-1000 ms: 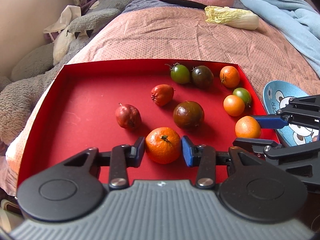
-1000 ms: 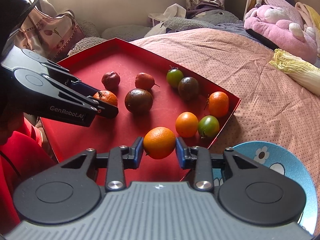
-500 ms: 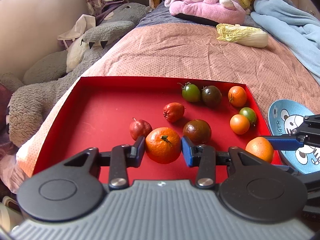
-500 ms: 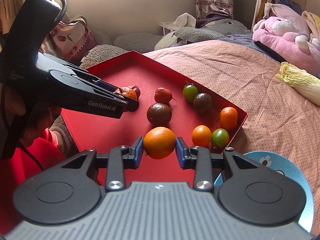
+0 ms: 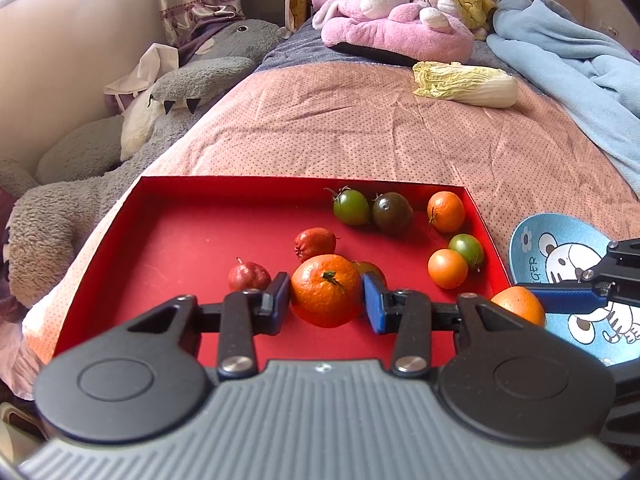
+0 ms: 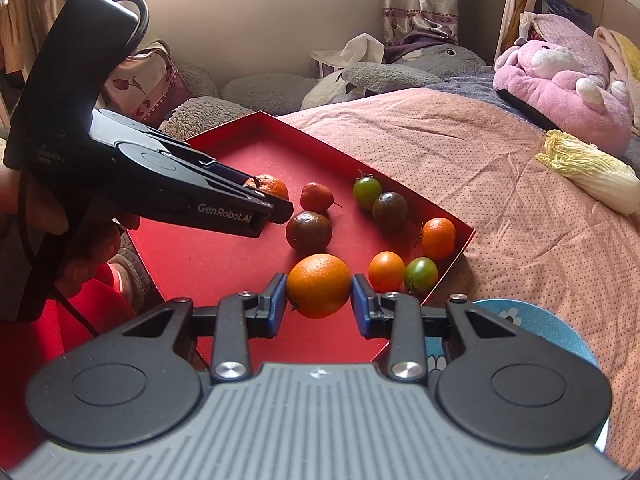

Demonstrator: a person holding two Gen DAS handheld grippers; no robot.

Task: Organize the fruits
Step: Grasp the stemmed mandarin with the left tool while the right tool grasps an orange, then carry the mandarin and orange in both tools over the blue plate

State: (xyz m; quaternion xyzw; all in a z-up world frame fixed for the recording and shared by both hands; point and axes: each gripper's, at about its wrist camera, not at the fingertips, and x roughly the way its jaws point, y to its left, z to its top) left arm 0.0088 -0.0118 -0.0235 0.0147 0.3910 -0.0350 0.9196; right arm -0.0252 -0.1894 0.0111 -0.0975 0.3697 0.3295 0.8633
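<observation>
Left wrist view: The left gripper (image 5: 326,300) is closed on a stemmed mandarin (image 5: 326,290), both blue pads against its sides, and holds it clear of the red tray (image 5: 180,236). The remaining fruit lies in the tray, mostly toward the far right corner. The blue plate (image 5: 532,240) sits on the bedspread just beside the tray's right wall. Risk: the fruit is round and smooth-skinned; a tilt or loosened grip probably lets it slip out and roll among the others.

Right wrist view: The right gripper (image 6: 319,298) is closed on a smooth orange (image 6: 319,285), held above the tray's near right edge, with the plate partly visible below its right finger. Risk: both tools converge near the plate and could collide, and a fruit dropped on the soft bedspread (image 6: 500,200) would likely roll away.

Change from one second ago: the mandarin then rested on the tray floor between the pads; it is now lifted, and the tray appears farther below. The orange has risen slightly. Both grips are unchanged in width.
</observation>
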